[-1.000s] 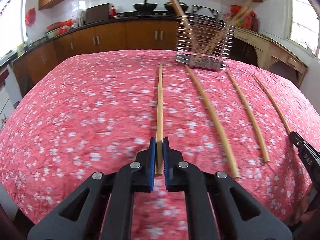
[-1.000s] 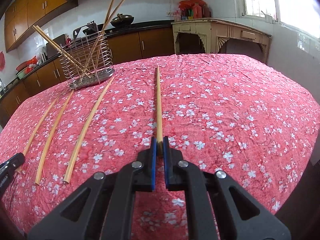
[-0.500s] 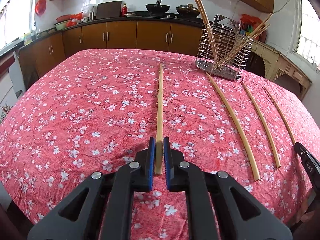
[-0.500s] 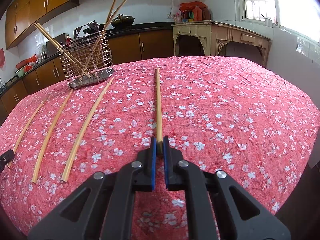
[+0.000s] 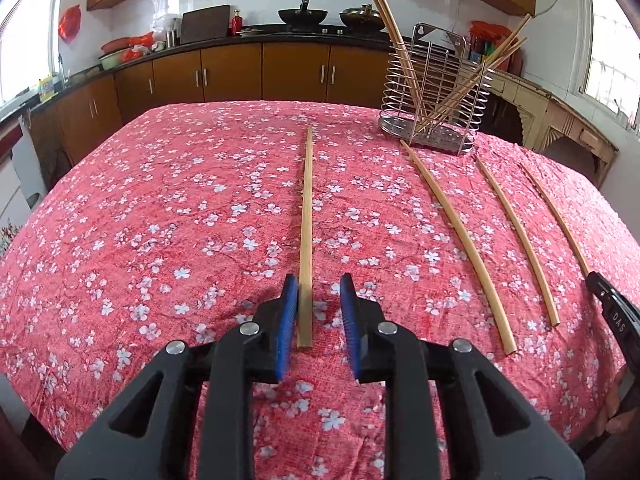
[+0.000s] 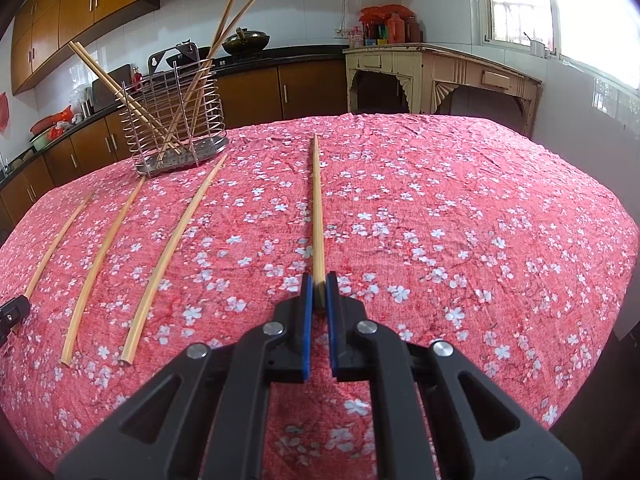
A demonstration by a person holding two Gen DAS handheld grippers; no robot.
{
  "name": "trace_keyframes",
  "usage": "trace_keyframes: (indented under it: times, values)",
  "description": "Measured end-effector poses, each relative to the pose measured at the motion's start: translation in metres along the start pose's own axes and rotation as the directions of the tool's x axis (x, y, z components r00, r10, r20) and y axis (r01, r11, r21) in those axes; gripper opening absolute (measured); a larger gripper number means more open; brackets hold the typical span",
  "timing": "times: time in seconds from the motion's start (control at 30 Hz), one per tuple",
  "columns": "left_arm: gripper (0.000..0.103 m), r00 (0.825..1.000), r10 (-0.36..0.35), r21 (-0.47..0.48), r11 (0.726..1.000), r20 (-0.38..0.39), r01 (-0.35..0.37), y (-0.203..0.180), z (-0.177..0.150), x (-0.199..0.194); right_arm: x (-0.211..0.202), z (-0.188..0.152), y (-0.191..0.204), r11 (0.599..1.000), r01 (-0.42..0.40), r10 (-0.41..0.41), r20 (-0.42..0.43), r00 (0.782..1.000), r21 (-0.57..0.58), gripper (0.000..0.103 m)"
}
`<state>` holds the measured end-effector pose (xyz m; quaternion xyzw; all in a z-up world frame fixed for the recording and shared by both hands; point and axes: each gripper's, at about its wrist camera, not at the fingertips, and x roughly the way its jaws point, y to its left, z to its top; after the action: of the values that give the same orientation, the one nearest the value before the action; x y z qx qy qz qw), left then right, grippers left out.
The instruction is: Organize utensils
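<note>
My left gripper (image 5: 318, 284) is opening over the red flowered tablecloth (image 5: 160, 220). A bamboo chopstick (image 5: 307, 216) lies on the cloth between its blue pads, close to the left pad and clear of the right one. My right gripper (image 6: 319, 280) is shut on the near end of another chopstick (image 6: 317, 208), which points away along the cloth. A wire utensil holder (image 5: 434, 92) (image 6: 176, 120) with several chopsticks leaning in it stands at the far side. Three more chopsticks (image 6: 176, 248) (image 6: 106, 260) (image 6: 60, 240) lie side by side in front of it.
Brown kitchen cabinets (image 5: 240, 76) and a counter with pans run behind the table. A cream wooden sideboard (image 6: 436, 76) stands by the window. The right gripper's edge (image 5: 612, 312) shows at the right of the left wrist view.
The left gripper's pads, shut on the chopstick before, have parted, and the chopstick now lies free between them. The right gripper keeps its grip and has not moved.
</note>
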<state>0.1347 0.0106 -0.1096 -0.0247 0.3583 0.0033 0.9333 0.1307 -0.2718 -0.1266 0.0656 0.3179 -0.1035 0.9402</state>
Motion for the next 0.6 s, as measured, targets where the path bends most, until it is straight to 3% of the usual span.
trace_keyframes:
  times: [0.17,0.4,0.6]
  values:
    - [0.008,0.999,0.040,-0.002,0.999,0.000,-0.040,0.0007,-0.0001,0.0013,0.0003,-0.0002,-0.0001,1.000,0.001,-0.001,0.000,1.000,-0.003,0.008]
    - [0.007,0.998,0.056,0.004,0.998,-0.001,-0.056,-0.0004,0.0005,0.0029,0.0001,-0.0002,0.0001,1.000,0.006,-0.006,-0.002,1.000,-0.009,0.008]
    - [0.007,0.999,0.028,-0.006,1.000,-0.033,-0.028,0.0025,0.0050,0.0030,-0.0009,0.0055,-0.0024,1.000,-0.013,0.014,-0.028,1.000,0.009,0.007]
